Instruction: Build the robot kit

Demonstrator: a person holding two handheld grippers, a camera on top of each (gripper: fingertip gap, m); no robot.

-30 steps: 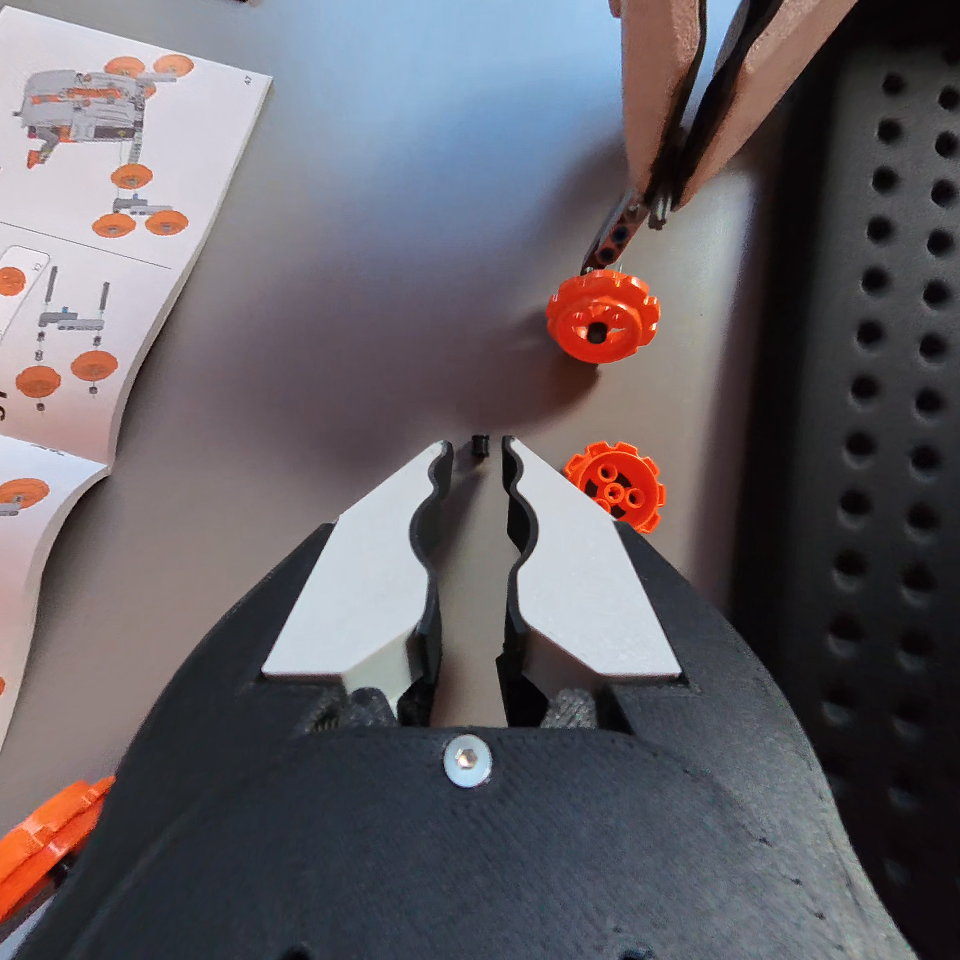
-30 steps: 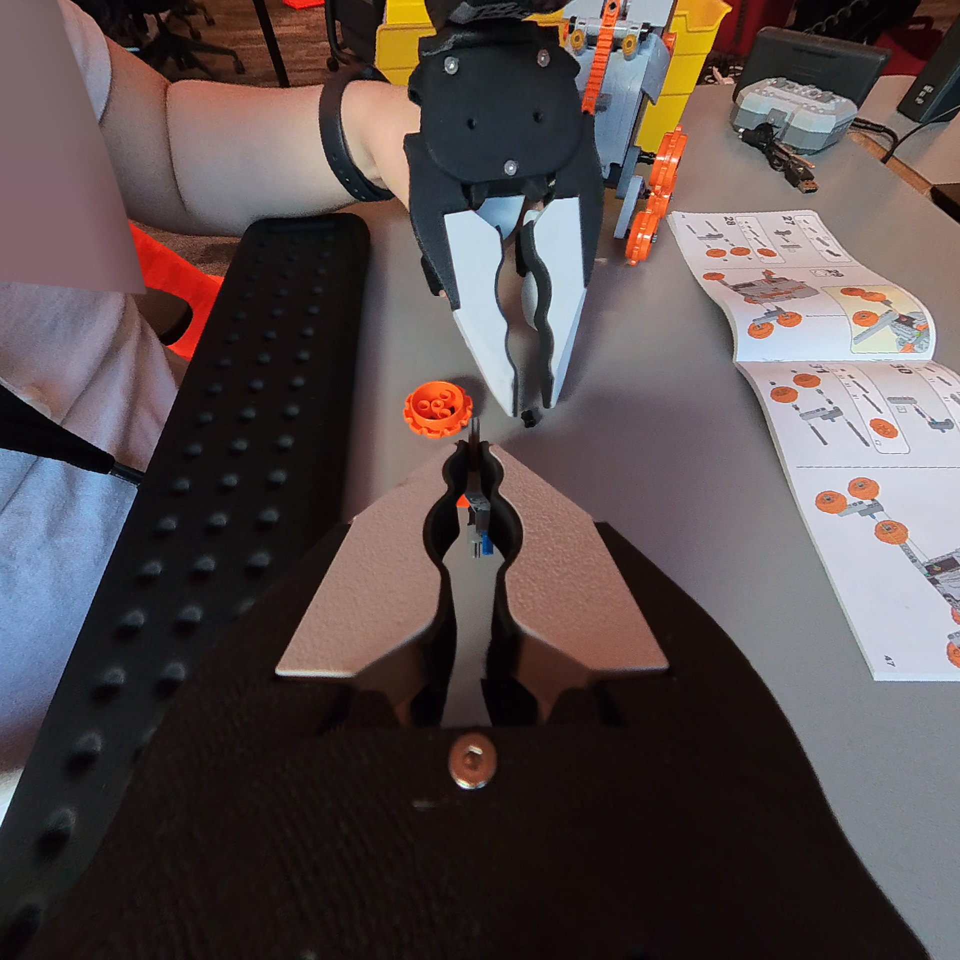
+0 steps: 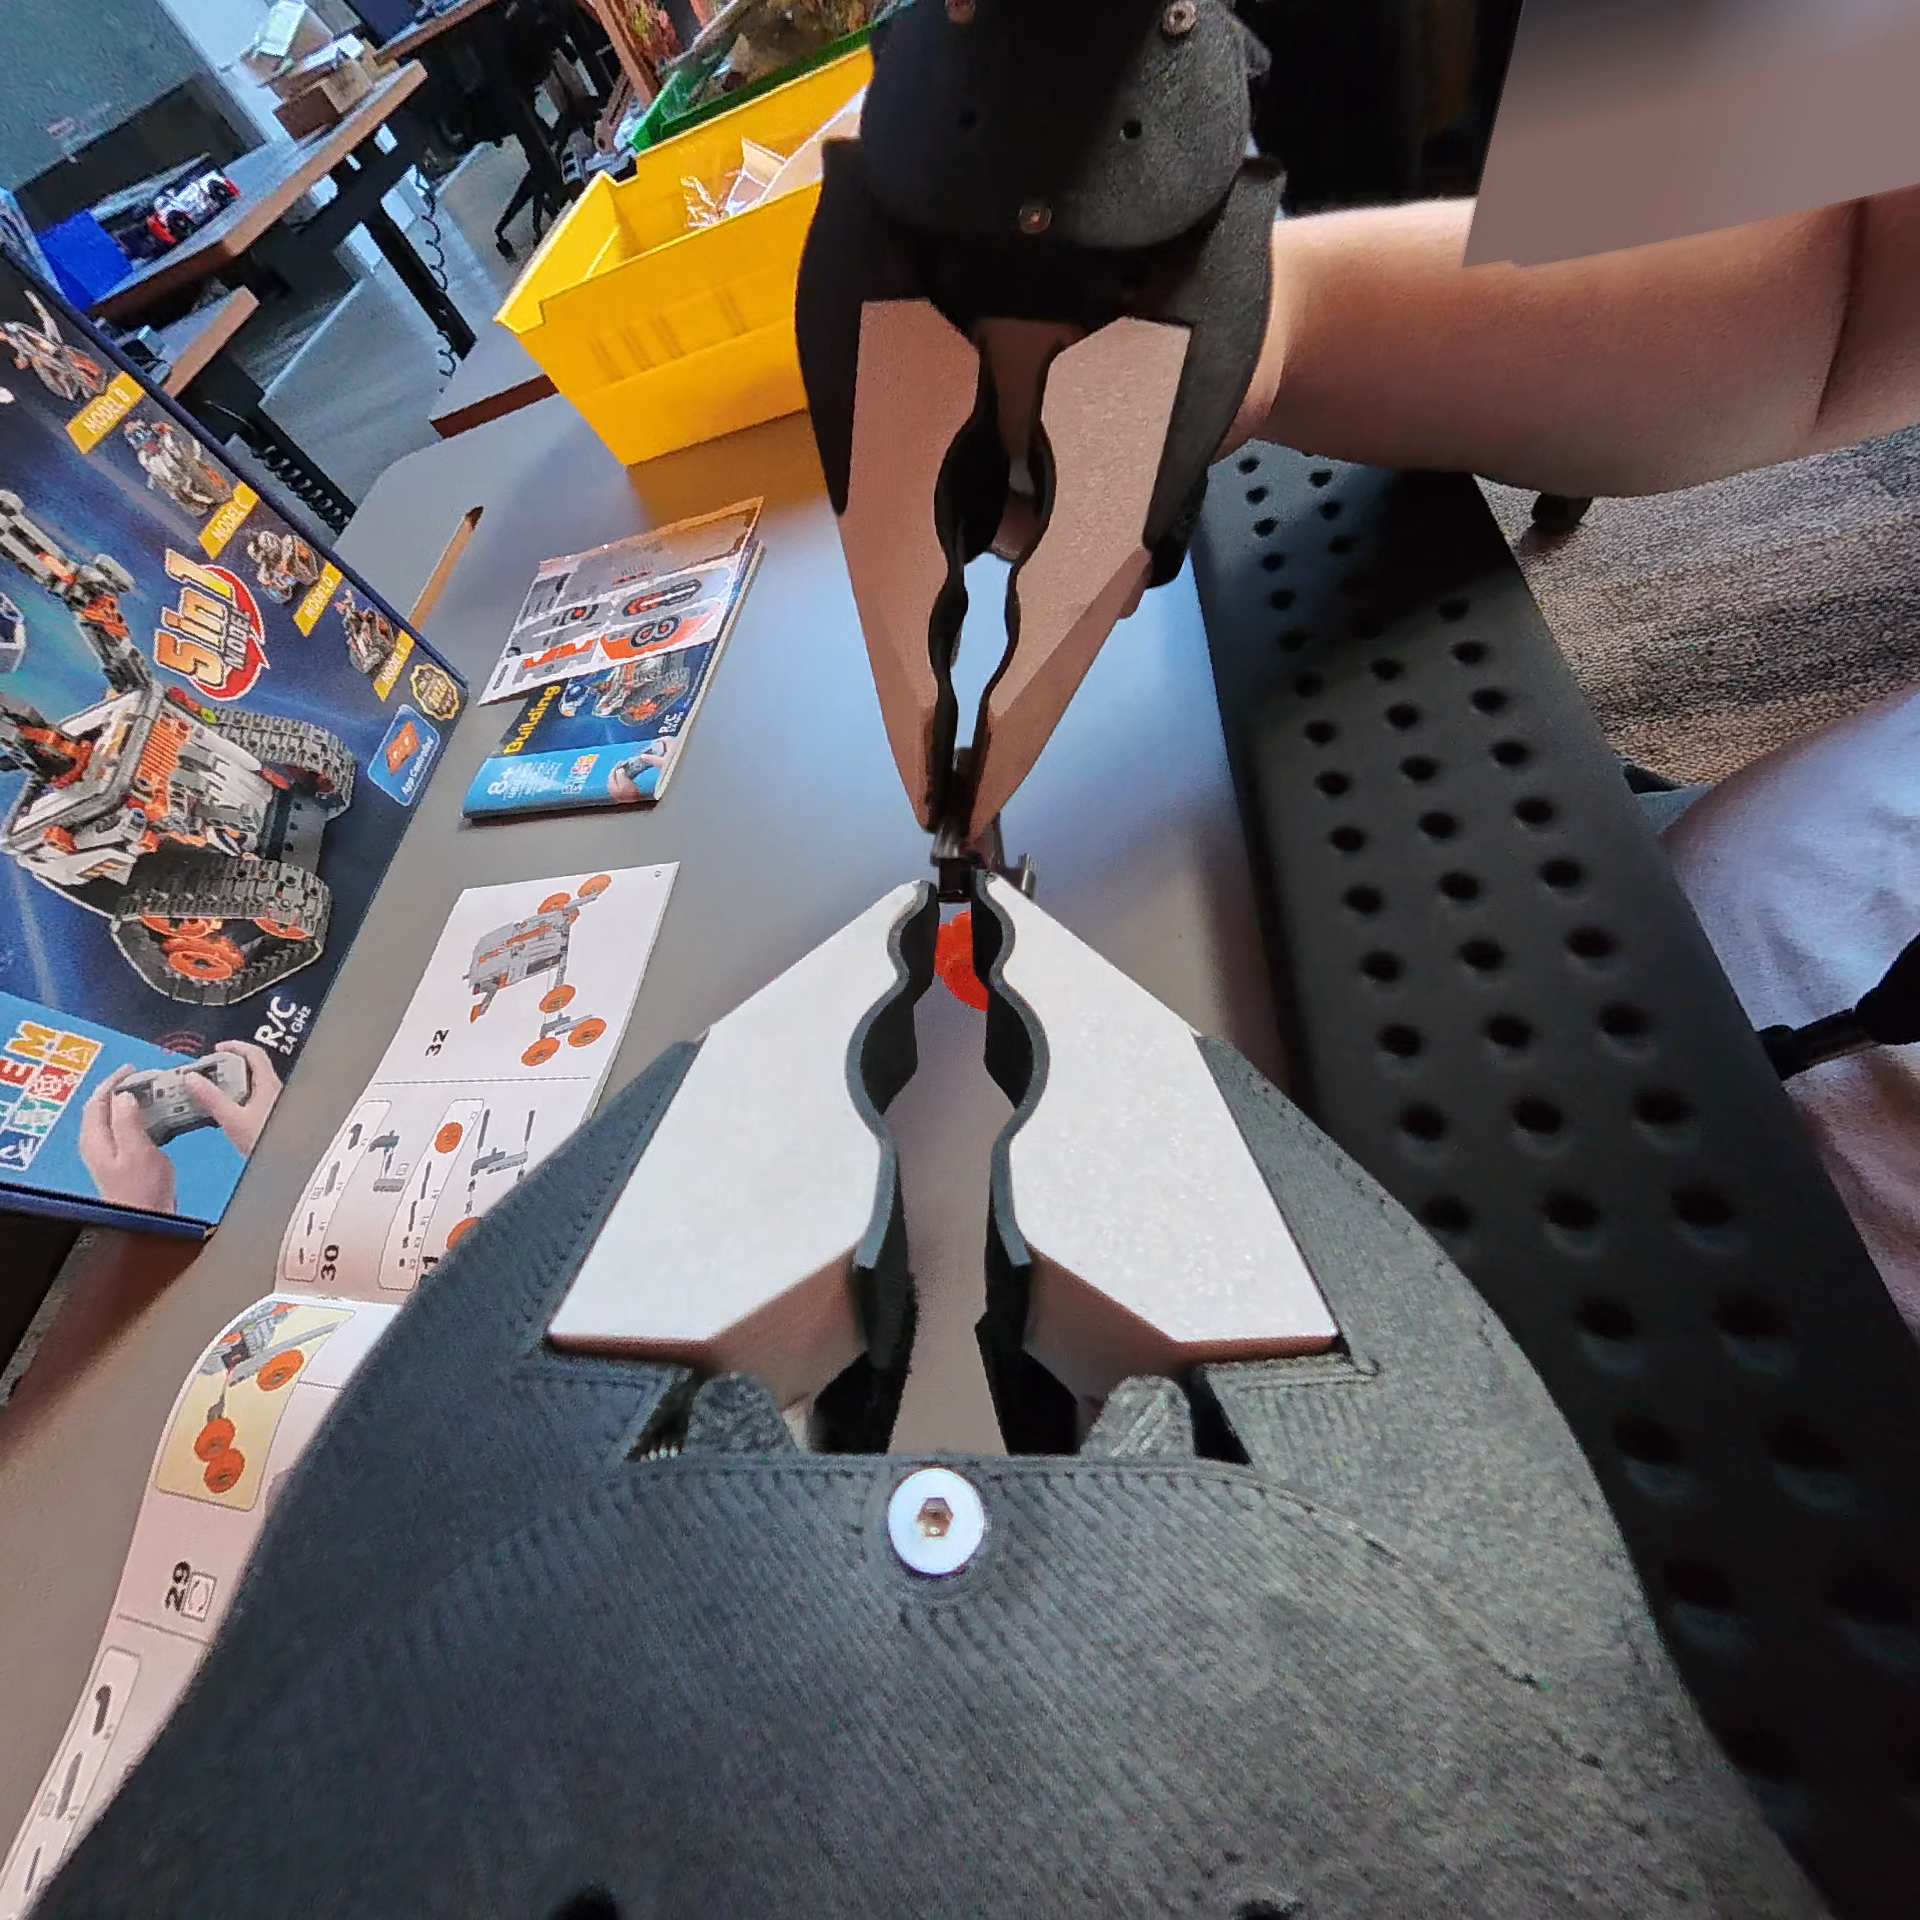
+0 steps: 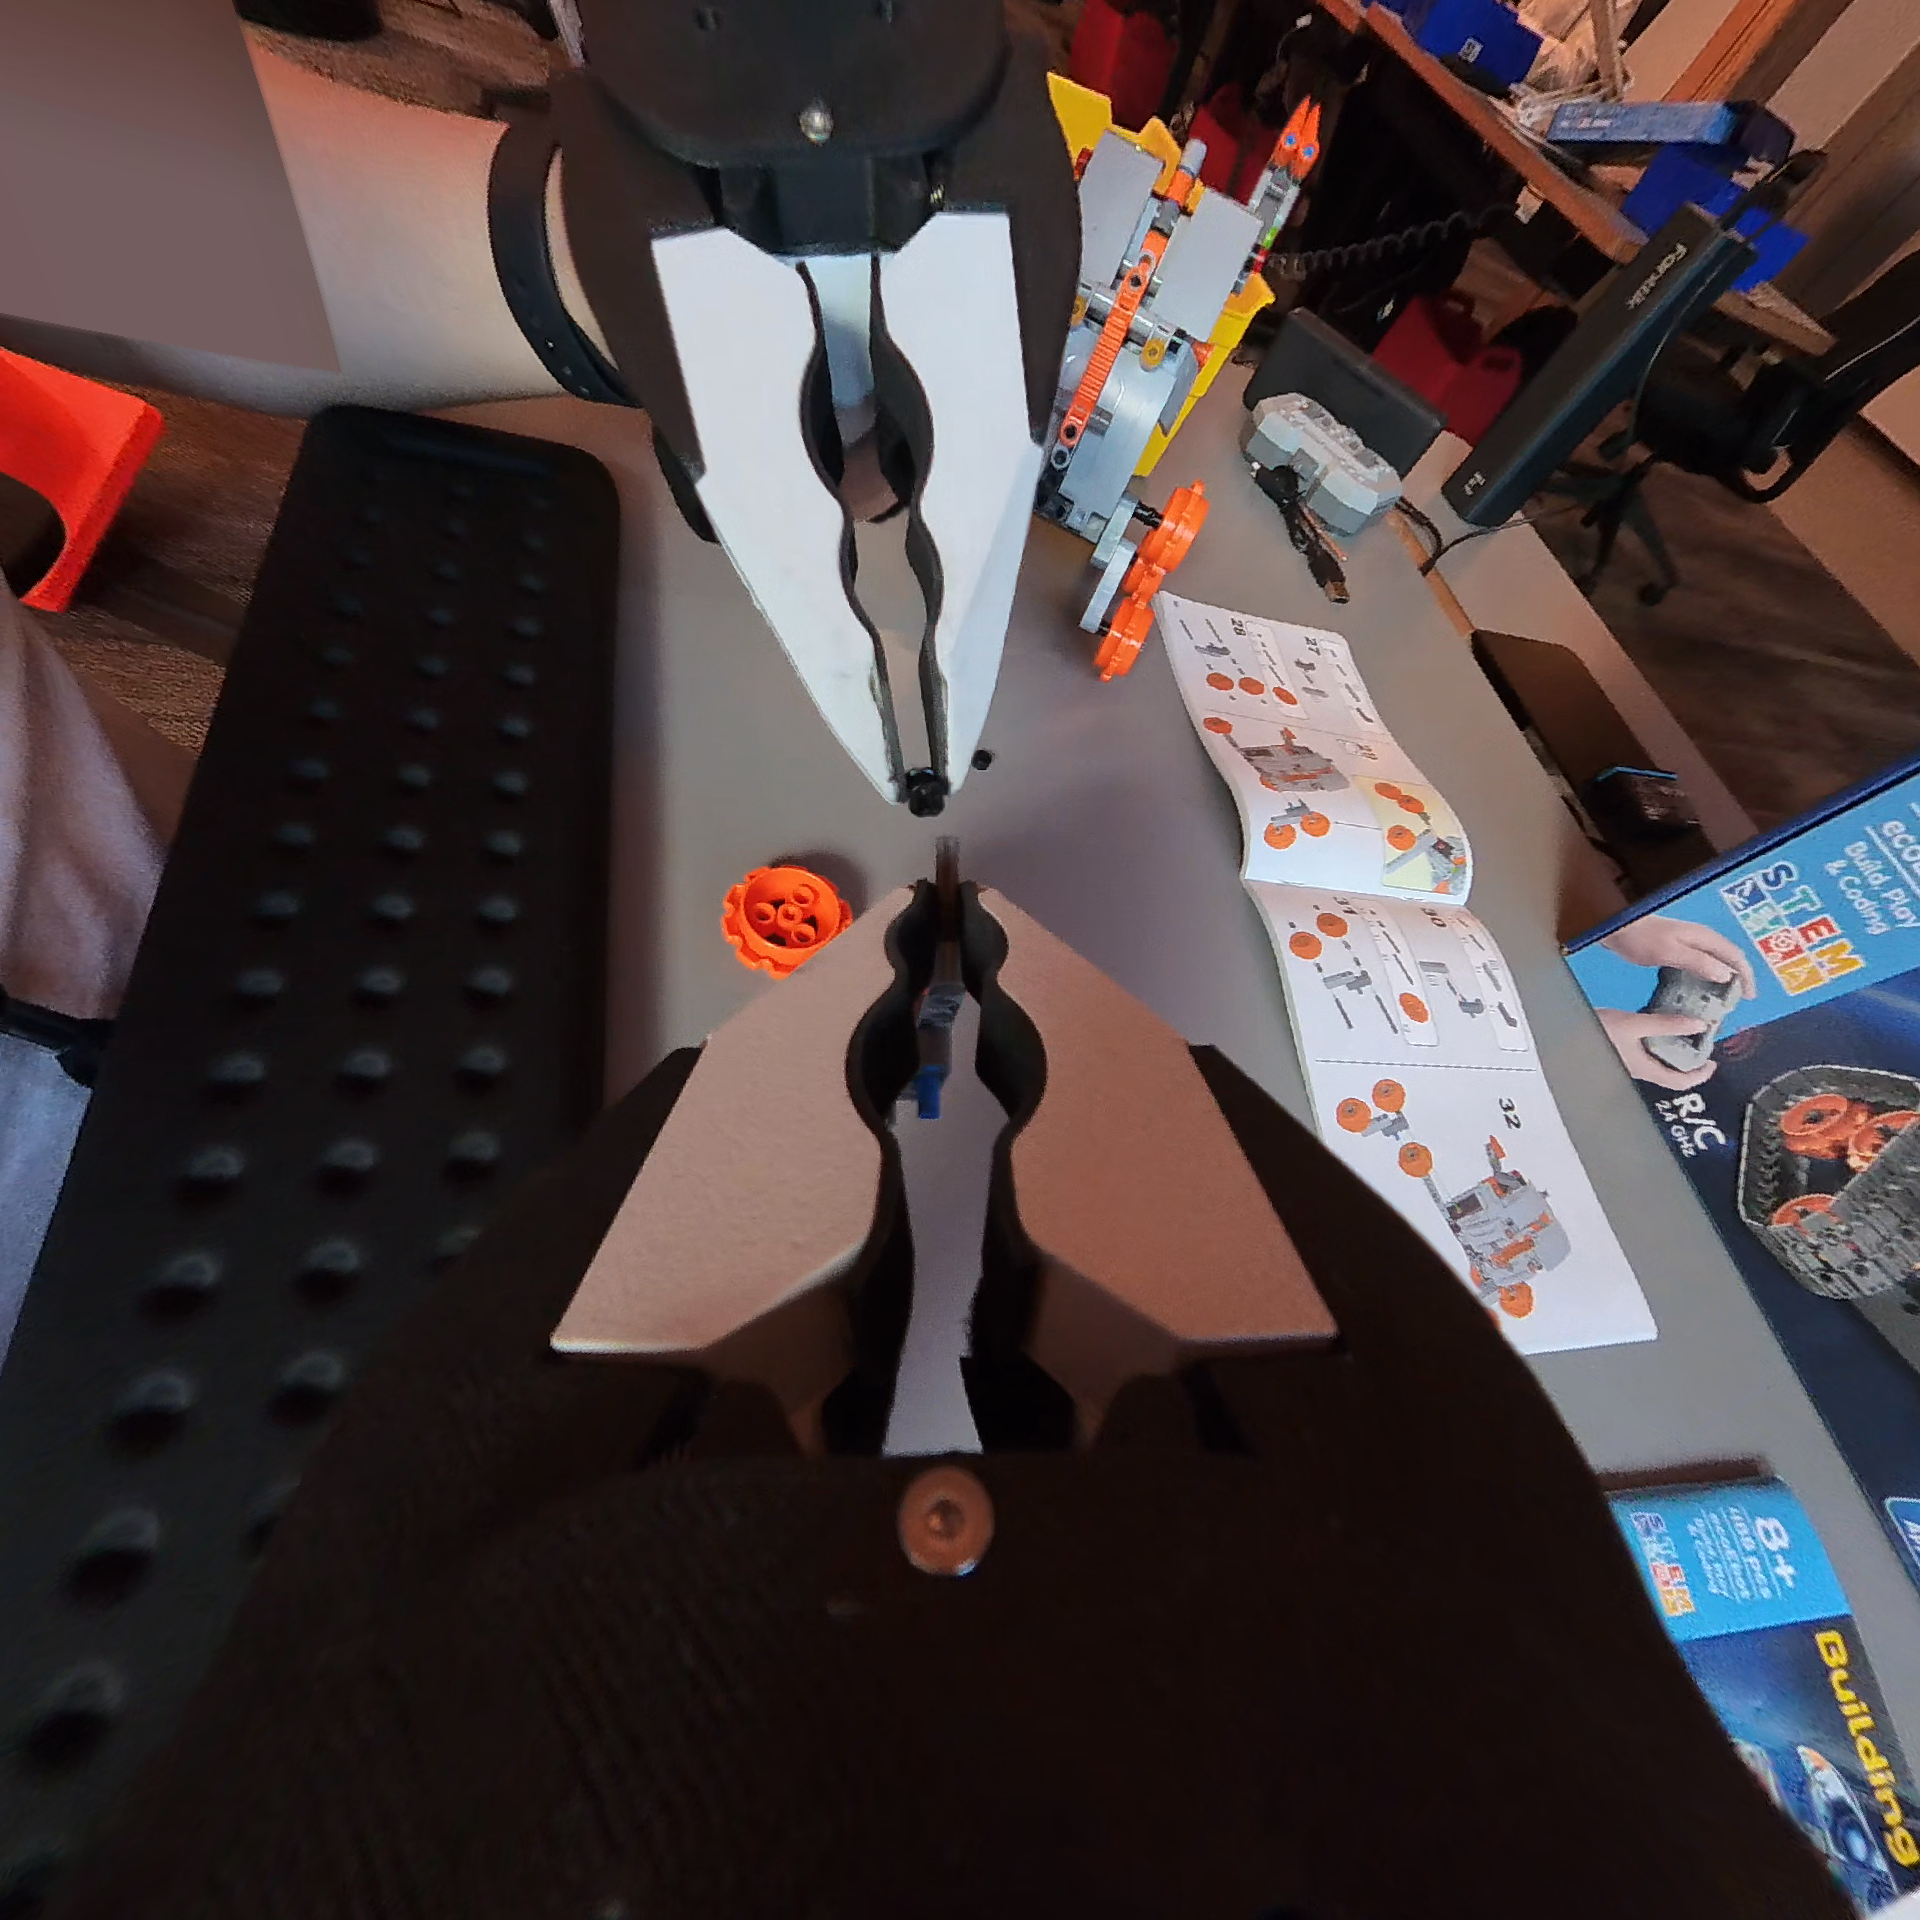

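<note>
Change over the last second: left gripper (image 4: 920,800) had been low over the table (image 4: 1081,821) with its jaws slightly apart around a small black pin (image 4: 923,802). It was now lifted and pinched shut on that pin at the very fingertips. The pin was off the table and sat tip to tip with the right gripper (image 4: 940,894), a small gap between them.

Right gripper was clamped on a thin grey piece (image 4: 940,997) with a blue peg at its near end. A dark stub poked out past the tips, aimed at the pin.

One orange wheel (image 4: 787,920) lay flat on the table just left of the right tips. The left wrist view showed an orange patch between its fingers; I couldn't tell if it was that same wheel.

Containers:
- Black perforated tray (image 4: 312,935), left edge of table: nothing visible on it.
- Blue kit box (image 3: 156,727): lying flat, contents unseen.
- Yellow bin (image 3: 675,312), far end: pale loose bits inside, too blurred to identify.
</note>
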